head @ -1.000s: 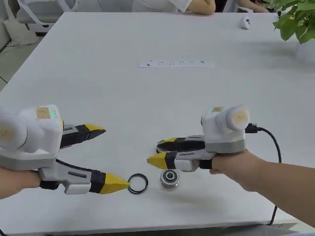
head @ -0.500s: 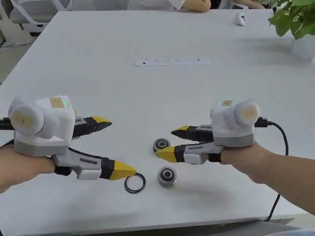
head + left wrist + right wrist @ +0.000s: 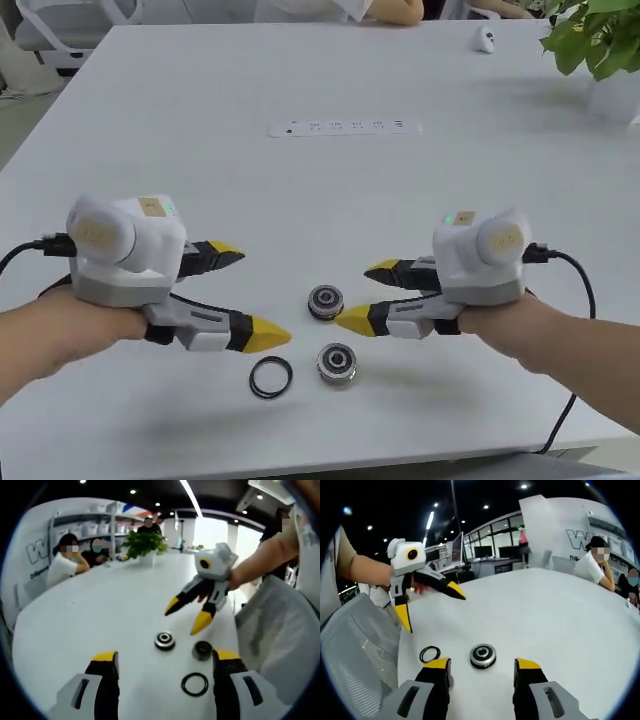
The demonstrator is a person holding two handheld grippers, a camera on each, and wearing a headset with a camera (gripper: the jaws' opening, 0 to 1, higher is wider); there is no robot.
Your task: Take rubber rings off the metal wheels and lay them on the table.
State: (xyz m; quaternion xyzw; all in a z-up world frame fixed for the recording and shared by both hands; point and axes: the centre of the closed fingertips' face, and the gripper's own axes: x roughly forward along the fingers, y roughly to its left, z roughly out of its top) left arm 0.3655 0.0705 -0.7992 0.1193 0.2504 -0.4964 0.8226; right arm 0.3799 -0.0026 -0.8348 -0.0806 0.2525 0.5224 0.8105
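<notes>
We note left gripper and right gripper both agape, empty. Near wheel just beside the loose ring; farther wheel beyond seems to wear its ring: rubber soft, stretchy, so pinch its outer edge

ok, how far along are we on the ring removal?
Done: one rubber ring lies flat on the table beside the nearer metal wheel, whose rim looks bare.
In hand: nothing. The left gripper and right gripper are both open, flanking the wheels.
Left: the farther metal wheel seems to carry a dark band, likely its ring, though that is hard to confirm.
</notes>
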